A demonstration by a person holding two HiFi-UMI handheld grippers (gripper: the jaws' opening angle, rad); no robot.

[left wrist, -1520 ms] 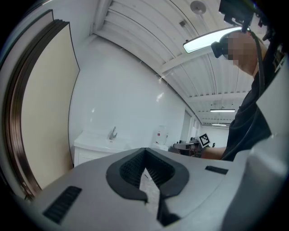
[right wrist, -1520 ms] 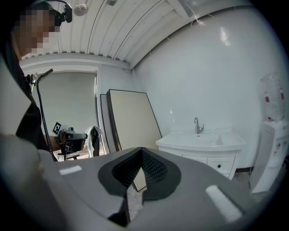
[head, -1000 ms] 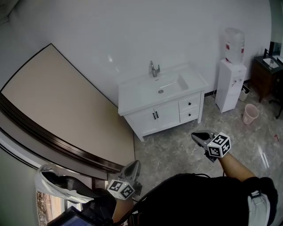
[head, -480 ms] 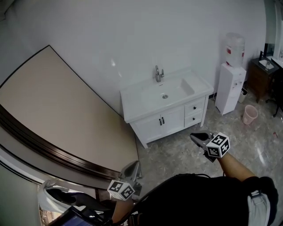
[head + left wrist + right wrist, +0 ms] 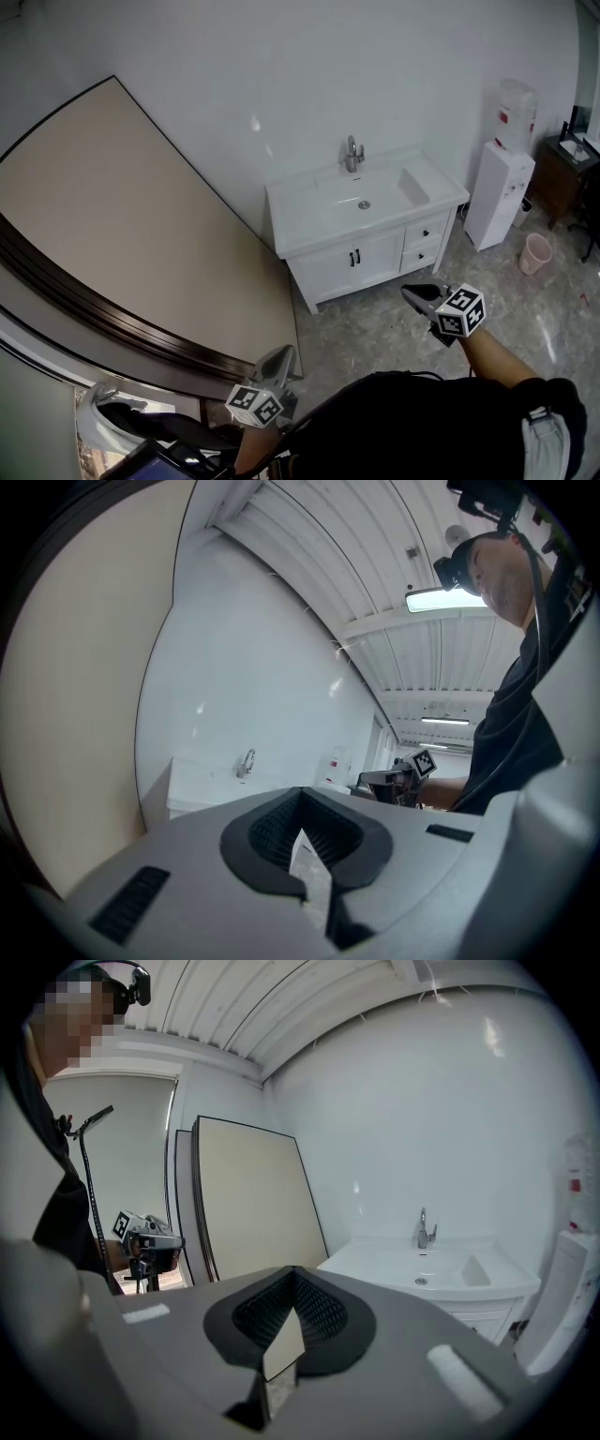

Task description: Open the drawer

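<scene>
The white vanity [image 5: 309, 220] with sink and faucet stands against the far wall. Two small drawers with black knobs, upper [image 5: 424, 232] and lower [image 5: 421, 255], sit at its right, beside two doors [image 5: 354, 258]. My right gripper [image 5: 417, 293] hovers shut and empty over the floor, well short of the drawers. Low at the left is my left gripper [image 5: 277, 361], also shut with nothing in it. The vanity [image 5: 441, 1274] shows ahead in the right gripper view, past the shut right gripper [image 5: 293, 1274]. In the left gripper view the left gripper [image 5: 302, 794] points toward the vanity [image 5: 202, 785].
A large beige board [image 5: 122, 216] with a dark frame leans on the wall to the left. A water dispenser [image 5: 511, 164], a pink bin [image 5: 536, 251] and a dark wooden table [image 5: 567, 164] stand right of the vanity. Marbled floor [image 5: 375, 328] lies between me and the cabinet.
The vanity has slid rightward and grown slightly in the head view as I walk toward it. Both grippers keep their places in the picture and stay shut.
</scene>
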